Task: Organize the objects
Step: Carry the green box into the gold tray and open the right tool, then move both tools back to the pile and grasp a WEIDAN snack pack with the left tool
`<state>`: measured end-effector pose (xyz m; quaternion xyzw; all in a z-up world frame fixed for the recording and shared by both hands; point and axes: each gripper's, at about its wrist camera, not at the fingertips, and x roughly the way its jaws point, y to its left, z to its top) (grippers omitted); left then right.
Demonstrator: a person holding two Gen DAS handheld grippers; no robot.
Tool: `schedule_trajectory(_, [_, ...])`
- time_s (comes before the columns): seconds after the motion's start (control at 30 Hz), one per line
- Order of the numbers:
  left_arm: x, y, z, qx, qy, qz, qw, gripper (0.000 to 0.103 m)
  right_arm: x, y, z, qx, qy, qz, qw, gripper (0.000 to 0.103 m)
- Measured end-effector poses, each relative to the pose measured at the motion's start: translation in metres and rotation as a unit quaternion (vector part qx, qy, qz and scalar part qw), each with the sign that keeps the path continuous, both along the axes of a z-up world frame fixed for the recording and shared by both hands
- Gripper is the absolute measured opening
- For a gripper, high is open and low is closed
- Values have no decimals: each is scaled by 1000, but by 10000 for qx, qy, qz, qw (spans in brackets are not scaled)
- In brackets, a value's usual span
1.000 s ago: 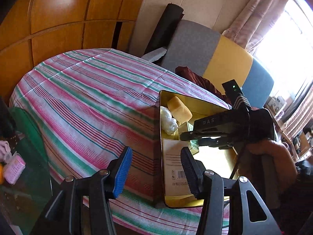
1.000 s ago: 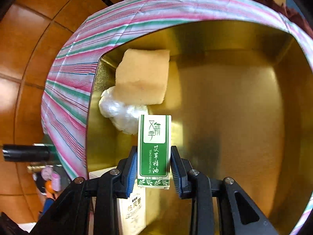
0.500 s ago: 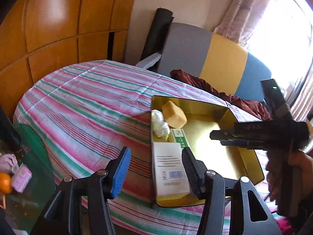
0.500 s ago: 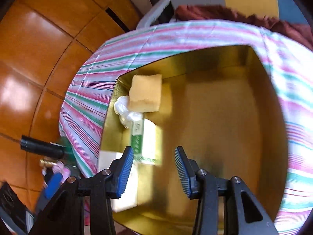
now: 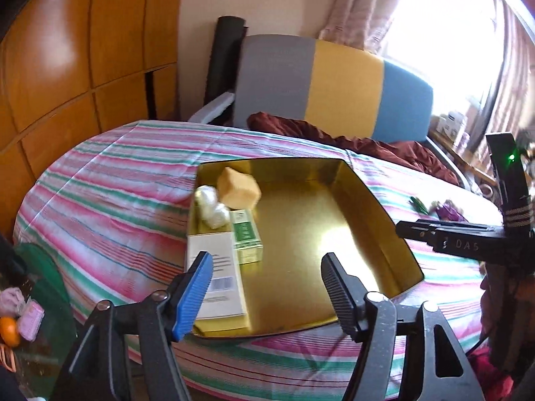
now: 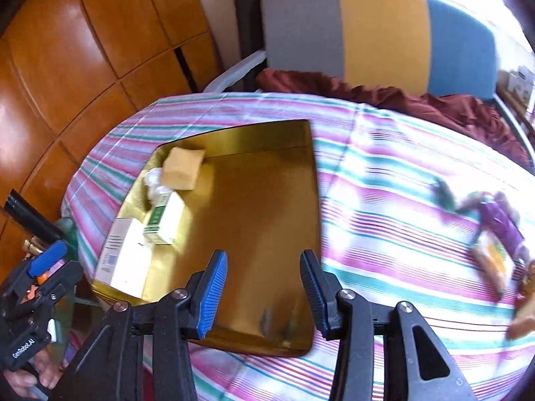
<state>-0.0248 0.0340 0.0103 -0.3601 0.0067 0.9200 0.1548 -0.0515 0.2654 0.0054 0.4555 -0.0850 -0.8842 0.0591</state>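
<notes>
Between the right gripper's [image 6: 264, 290] ribbed blue pads, which are opening on nothing, lies the glossy gold tin [image 6: 267, 153]; only this view shows blurred purple packets [image 6: 501, 224] out on the striped cloth [image 6: 384, 173]. From the left gripper [image 5: 267, 287], also opening and empty, the green carton [image 5: 247, 240] lies flat in the tin beside a white box [image 5: 217, 284], a crinkled bag [image 5: 210, 205] and a spongy yellow block [image 5: 237, 188].

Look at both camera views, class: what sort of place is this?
Most likely a room in a home. A table under a striped tablecloth carries a gold tin, a grey, yellow and blue chair stands behind it, and curtains frame a bright window beside wooden wall panels.
</notes>
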Motion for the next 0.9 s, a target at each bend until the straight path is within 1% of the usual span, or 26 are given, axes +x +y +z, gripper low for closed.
schedule_trajectory(0.1, [3, 15, 0, -59, -10, -182, 9998, 70, 9, 25, 1, 1, 38, -223, 9997, 47])
schedule_trajectory(0.23, [6, 36, 0, -139, -48, -432, 9990, 71, 19, 68, 5, -17, 63, -605, 9981, 47])
schedule_trajectory(0.33, [6, 51, -1, -197, -75, -598, 9980, 71, 28, 105, 11, 56, 126, -994, 9950, 47])
schedule_trajectory(0.43, [8, 65, -1, -227, -79, -777, 9967, 71, 35, 146, 18, 184, 193, -1446, 9891, 47])
schedule_trajectory(0.53, [7, 81, 1, -275, -59, -943, 9952, 71, 45, 194, 25, 211, 278, -1978, 9796, 47])
schedule_trajectory(0.63, [6, 98, 4, -336, -14, -1121, 9931, 71, 56, 241, 29, 272, 379, -2529, 9664, 47])
schedule_trajectory(0.77, [2, 129, 9, -484, 73, -1410, 9888, 71, 69, 296, 21, 257, 490, -3114, 9487, 47])
schedule_trajectory(0.83, [-1, 150, 11, -624, 117, -1585, 9853, 71, 78, 317, 11, 118, 538, -3364, 9401, 47])
schedule_trajectory(0.9, [-6, 171, 11, -743, 106, -1741, 9819, 71, 88, 335, -2, -203, 540, -3613, 9307, 47])
